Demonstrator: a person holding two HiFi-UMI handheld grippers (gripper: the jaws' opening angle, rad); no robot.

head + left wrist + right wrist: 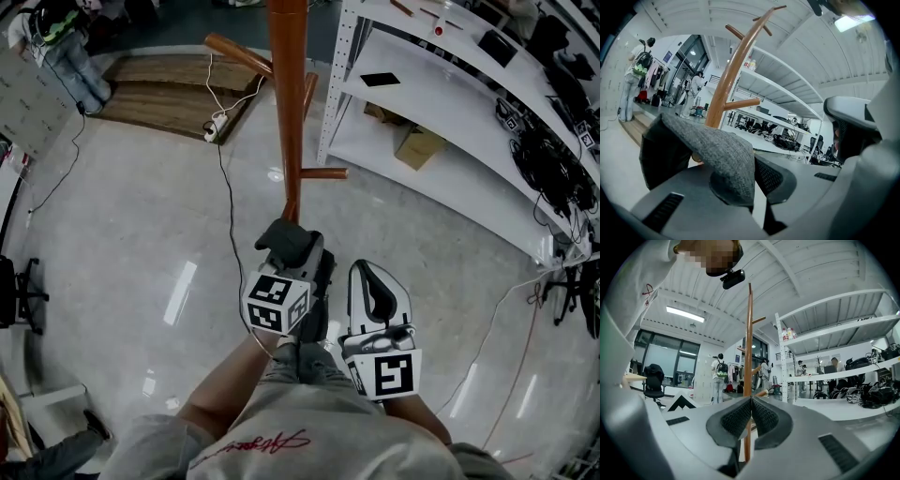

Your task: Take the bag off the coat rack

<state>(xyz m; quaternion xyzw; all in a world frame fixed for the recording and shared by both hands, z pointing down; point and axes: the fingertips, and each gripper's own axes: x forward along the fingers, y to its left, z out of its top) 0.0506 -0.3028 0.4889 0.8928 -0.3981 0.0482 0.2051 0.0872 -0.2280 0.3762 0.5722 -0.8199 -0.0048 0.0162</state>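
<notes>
Grey red-scripted shirt (309,439); left tongs (292,247) and right tongs (376,274) carry black-white marker cubes (276,302)

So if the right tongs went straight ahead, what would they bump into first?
Probably the wooden coat rack. Its pole stands dead ahead of the shut right tongs, though how far off is hard to tell.

Bag (717,150): grey, flecked weave. Rack (289,94): reddish-brown wood. Shelf (450,112): white. Floor (141,234): pale grey, glossy.

Left claw (753,183) clamped on grey bag (710,146); wooden coat rack (727,79) behind.
</notes>
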